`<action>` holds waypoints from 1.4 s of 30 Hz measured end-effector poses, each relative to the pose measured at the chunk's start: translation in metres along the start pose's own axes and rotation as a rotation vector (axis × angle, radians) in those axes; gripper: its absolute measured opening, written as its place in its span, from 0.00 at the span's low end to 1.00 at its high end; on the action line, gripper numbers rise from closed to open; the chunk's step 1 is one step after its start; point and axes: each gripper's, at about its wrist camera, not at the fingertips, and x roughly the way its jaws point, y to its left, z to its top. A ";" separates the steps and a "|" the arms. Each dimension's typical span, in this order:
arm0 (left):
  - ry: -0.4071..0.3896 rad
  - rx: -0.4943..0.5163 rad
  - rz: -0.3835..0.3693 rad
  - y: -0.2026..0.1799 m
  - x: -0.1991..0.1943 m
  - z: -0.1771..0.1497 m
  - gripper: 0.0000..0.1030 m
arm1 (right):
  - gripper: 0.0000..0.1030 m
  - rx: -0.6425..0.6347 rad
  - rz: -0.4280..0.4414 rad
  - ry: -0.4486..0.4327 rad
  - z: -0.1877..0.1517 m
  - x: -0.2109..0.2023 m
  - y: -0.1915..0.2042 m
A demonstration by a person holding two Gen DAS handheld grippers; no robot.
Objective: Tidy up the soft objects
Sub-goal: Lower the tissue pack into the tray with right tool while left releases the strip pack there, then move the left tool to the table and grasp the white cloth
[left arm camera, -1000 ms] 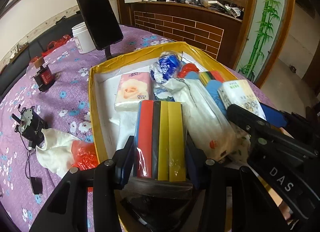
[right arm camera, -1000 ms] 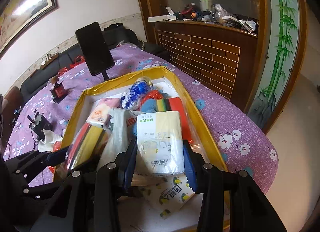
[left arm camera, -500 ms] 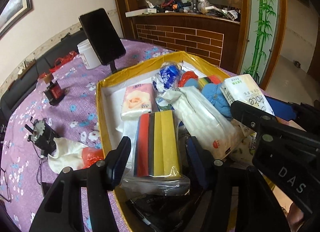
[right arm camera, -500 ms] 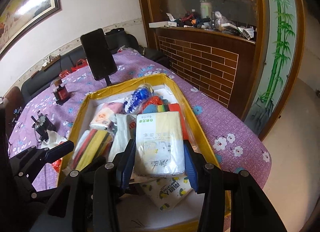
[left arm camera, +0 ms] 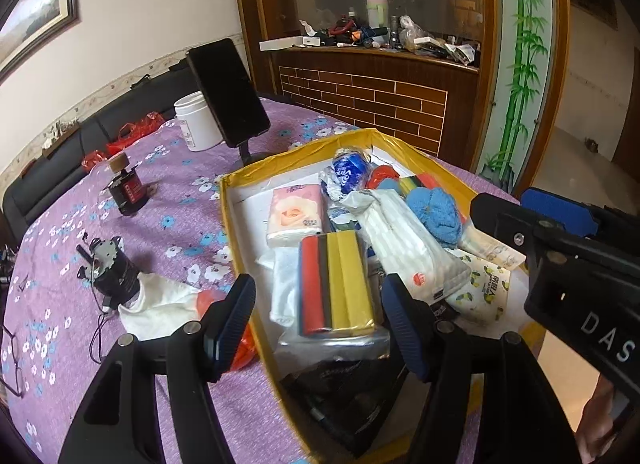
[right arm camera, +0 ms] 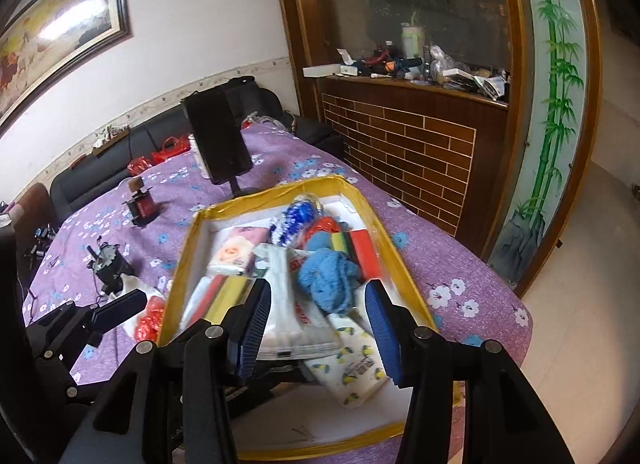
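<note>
A yellow-rimmed box on the purple flowered table holds soft goods. Among them are a rose-print tissue pack, a blue cloth, a white plastic pack and a lemon-print tissue pack. A wrapped pack of red, black and yellow sponges lies in the box below my left gripper. The left jaws are opening and the pads stand clear of the pack. My right gripper hangs over the box's near end, its jaws opening with nothing gripped. A white and yellow tissue pack lies by the right gripper.
A black phone on a stand and a white jar stand behind the box. Left of it lie a small motor, a red-black device, a white cloth with a red bag and glasses. A brick-faced counter is beyond.
Both grippers opened and rose back from the box. The sponge pack left the left jaws and lies in the box. The white and yellow tissue pack dropped out of the right jaws.
</note>
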 end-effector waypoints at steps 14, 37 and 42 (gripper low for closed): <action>0.058 -0.177 0.005 0.107 -0.016 -0.024 0.63 | 0.52 -0.088 0.084 -0.001 -0.004 -0.006 0.059; 0.258 -0.264 -0.117 0.156 0.059 -0.042 0.08 | 0.55 -0.083 0.174 0.010 -0.013 -0.004 0.065; 0.227 -0.266 -0.152 0.161 0.015 -0.057 0.08 | 0.55 -0.142 0.234 0.063 -0.017 0.005 0.091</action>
